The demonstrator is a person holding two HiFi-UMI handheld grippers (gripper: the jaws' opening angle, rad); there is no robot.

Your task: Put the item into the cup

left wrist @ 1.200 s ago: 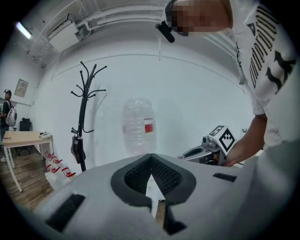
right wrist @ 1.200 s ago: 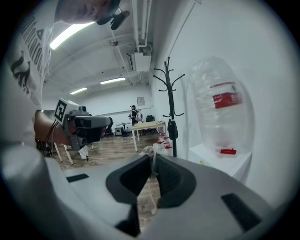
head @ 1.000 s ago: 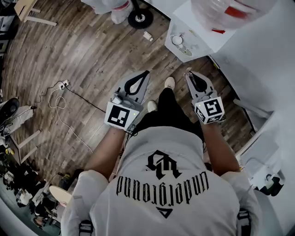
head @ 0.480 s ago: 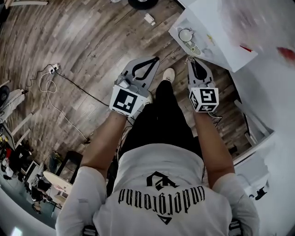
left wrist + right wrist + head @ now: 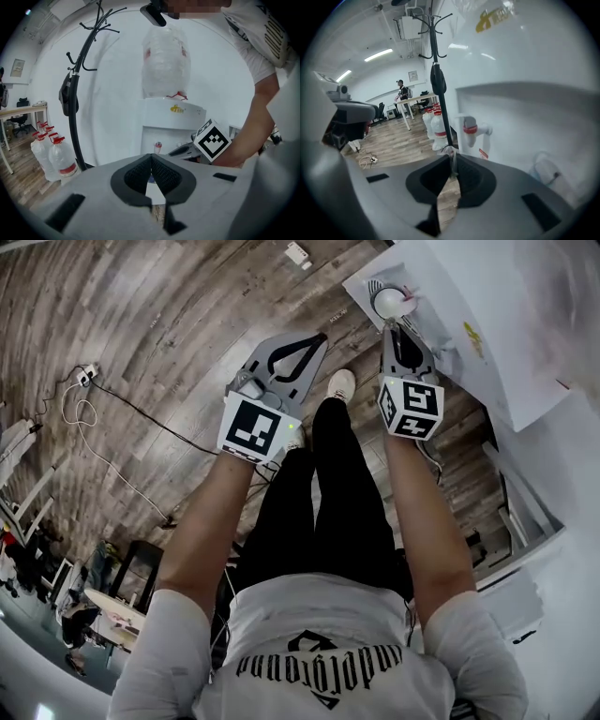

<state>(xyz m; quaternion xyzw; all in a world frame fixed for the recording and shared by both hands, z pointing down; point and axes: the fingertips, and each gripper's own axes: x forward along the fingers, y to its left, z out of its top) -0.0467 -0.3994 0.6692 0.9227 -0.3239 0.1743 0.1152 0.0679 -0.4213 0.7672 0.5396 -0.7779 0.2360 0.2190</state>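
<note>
My right gripper (image 5: pixel 393 326) is shut on a thin clear strip (image 5: pixel 452 161) that stands up between its pads; what the strip is I cannot tell. Its tip hangs just short of a white round thing (image 5: pixel 387 302) on the water dispenser's tray (image 5: pixel 367 284). In the right gripper view a red-collared tap (image 5: pixel 471 129) sits straight ahead, and a faint clear cup-like shape (image 5: pixel 544 172) shows low at the right. My left gripper (image 5: pixel 298 345) hangs over the wooden floor, its pads (image 5: pixel 140 171) touching at the tip with nothing seen between them.
The white water dispenser (image 5: pixel 171 123) with an upturned bottle (image 5: pixel 165 61) stands ahead. A black coat stand (image 5: pixel 77 93) and several water bottles (image 5: pixel 52 152) stand left of it. A cable and power strip (image 5: pixel 86 376) lie on the floor. Desks and a person (image 5: pixel 401 91) are far off.
Both grippers have moved forward toward the dispenser, the right one more. Its tip now reaches the tray by the white round thing. The jaws have not changed.
</note>
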